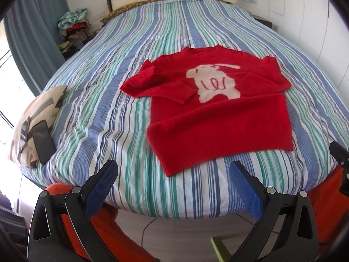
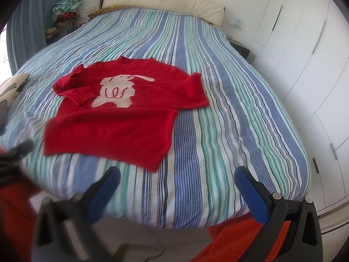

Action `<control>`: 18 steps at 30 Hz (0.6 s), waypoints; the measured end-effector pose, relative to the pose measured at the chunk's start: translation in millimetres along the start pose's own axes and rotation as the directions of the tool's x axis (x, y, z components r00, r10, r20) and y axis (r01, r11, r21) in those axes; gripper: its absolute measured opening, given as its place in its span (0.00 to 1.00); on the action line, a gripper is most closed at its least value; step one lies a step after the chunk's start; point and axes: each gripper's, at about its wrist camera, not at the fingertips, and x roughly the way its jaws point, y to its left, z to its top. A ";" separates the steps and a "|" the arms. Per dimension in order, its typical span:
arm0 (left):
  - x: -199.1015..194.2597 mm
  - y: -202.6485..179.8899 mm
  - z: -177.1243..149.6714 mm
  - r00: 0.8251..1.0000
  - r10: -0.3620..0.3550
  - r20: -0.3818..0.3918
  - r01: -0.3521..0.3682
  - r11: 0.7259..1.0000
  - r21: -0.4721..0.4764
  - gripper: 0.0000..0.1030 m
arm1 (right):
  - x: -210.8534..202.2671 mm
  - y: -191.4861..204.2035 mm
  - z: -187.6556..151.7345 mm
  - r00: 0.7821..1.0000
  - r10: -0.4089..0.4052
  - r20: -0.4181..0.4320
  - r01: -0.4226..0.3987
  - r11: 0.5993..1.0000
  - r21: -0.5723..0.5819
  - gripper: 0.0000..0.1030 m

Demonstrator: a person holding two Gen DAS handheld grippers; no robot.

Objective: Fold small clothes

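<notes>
A small red sweater point(image 1: 218, 118) with a cream animal figure on its chest lies flat on the striped bedspread point(image 1: 109, 87), hem toward me. Its left sleeve is folded across the chest; its right sleeve lies bent at the side. My left gripper point(image 1: 173, 170) hovers open just short of the hem, over the bed's near edge, with nothing between its blue pads. The right wrist view shows the same sweater point(image 2: 113, 126) to the left, and my right gripper point(image 2: 177, 176) open over bare bedspread point(image 2: 229, 109), right of the hem corner. Part of the other gripper point(image 2: 15, 152) shows at far left.
A patterned cushion point(image 1: 41, 113) with a black phone point(image 1: 42, 140) on it sits at the bed's left edge. A heap of clothes point(image 1: 74, 28) stands by the curtain at back left. White wardrobe doors point(image 2: 305, 65) run along the right. An orange rug point(image 2: 235, 240) lies below.
</notes>
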 end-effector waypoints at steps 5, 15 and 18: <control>1.2 -0.2 -0.5 1.000 0.001 -0.002 -0.001 1.000 0.000 0.99 | 0.5 0.8 -0.2 1.000 0.001 -0.005 -0.001 1.000 0.000 1.00; 2.7 1.3 -2.9 1.000 0.004 -0.003 -0.004 1.000 0.006 0.99 | 1.8 2.2 -1.9 1.000 0.006 -0.011 -0.006 1.000 0.000 1.00; 4.2 1.9 -5.1 1.000 0.003 -0.005 -0.003 1.000 0.012 0.99 | 1.7 2.3 -1.9 1.000 0.007 -0.010 -0.007 1.000 0.000 1.00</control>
